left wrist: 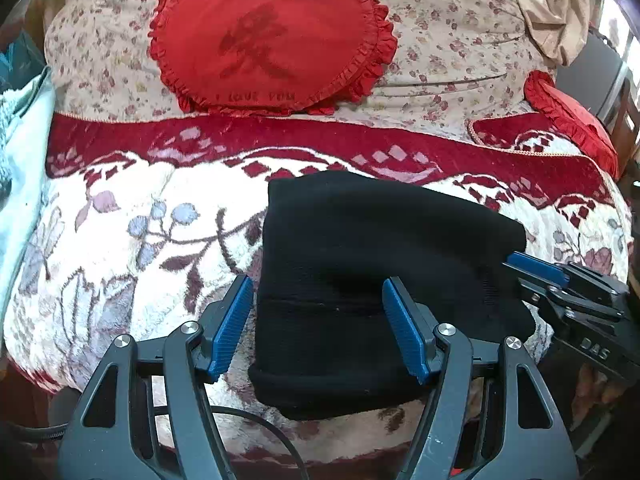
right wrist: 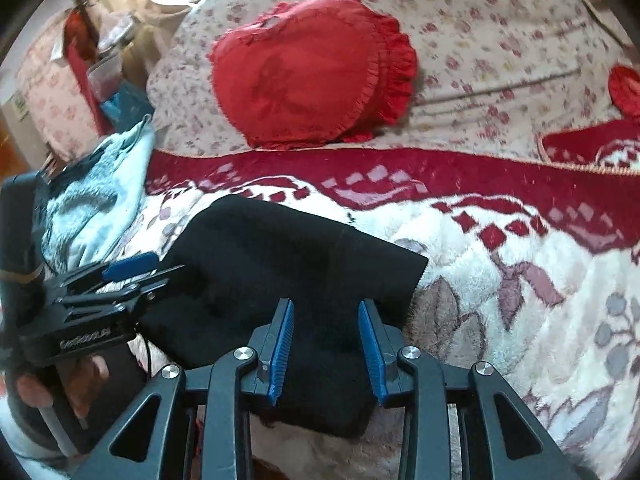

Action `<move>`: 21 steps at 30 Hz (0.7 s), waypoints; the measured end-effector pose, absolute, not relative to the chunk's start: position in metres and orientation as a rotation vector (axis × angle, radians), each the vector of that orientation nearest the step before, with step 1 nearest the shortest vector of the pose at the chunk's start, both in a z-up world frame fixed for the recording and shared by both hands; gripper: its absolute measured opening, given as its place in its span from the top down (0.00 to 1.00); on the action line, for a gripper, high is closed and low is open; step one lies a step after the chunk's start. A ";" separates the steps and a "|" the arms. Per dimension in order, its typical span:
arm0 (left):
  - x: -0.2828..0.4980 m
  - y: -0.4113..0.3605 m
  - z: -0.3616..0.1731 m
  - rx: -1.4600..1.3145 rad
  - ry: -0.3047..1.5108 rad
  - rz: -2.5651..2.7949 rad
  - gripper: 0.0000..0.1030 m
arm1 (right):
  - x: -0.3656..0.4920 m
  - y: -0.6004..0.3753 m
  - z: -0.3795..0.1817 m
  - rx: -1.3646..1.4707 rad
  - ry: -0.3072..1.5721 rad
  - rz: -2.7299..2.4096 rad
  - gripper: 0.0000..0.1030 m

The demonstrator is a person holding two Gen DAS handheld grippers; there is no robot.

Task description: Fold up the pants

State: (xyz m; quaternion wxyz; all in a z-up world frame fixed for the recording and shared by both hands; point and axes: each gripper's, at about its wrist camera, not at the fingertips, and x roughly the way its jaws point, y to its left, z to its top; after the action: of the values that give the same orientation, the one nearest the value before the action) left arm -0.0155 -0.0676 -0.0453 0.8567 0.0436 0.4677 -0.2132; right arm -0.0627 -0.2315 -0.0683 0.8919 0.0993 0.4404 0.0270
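Observation:
The black pants (left wrist: 360, 264) lie folded into a compact bundle on the floral blanket; they also show in the right wrist view (right wrist: 280, 264). My left gripper (left wrist: 318, 294) is open, its blue pads on either side of the bundle's left part, with the left pad off the left edge. My right gripper (right wrist: 326, 312) is open over the bundle's near right corner. It shows from the side in the left wrist view (left wrist: 516, 266) at the bundle's right edge. The left gripper shows in the right wrist view (right wrist: 160, 266) at the bundle's left edge.
The white and red floral blanket (left wrist: 120, 248) covers the bed. A red heart pillow (left wrist: 268, 40) lies behind on a flowered quilt (left wrist: 448, 40). A second red pillow (left wrist: 568, 116) is at the right. Light blue cloth (right wrist: 100, 196) lies at the left edge.

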 end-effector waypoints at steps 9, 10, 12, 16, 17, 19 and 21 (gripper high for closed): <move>-0.009 -0.064 -0.052 0.065 1.029 -0.456 0.35 | -0.044 -0.249 -0.076 0.257 0.920 0.045 0.68; -0.008 -0.060 -0.050 0.050 1.029 -0.459 0.35 | -0.050 -0.253 -0.072 0.277 0.909 0.046 0.68; -0.005 -0.050 -0.049 0.019 1.031 -0.458 0.35 | -0.064 -0.261 -0.070 0.306 0.903 0.036 0.59; 0.008 -0.029 -0.057 -0.102 1.070 -0.465 0.34 | -0.078 -0.281 -0.082 0.441 0.906 0.065 0.55; 0.012 -0.025 -0.060 -0.139 1.089 -0.477 0.34 | -0.078 -0.282 -0.086 0.464 0.910 0.076 0.54; 0.018 -0.022 -0.070 -0.216 1.133 -0.501 0.29 | -0.073 -0.285 -0.100 0.517 0.935 0.100 0.53; 0.021 -0.025 -0.078 -0.229 1.146 -0.518 0.27 | -0.067 -0.283 -0.112 0.569 0.936 0.146 0.47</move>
State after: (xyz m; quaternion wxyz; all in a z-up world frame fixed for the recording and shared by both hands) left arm 0.0210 -0.0247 -0.0782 0.8025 -0.1069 0.5348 -0.2418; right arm -0.0673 -0.2833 -0.1116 0.8511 0.2703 0.4448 0.0694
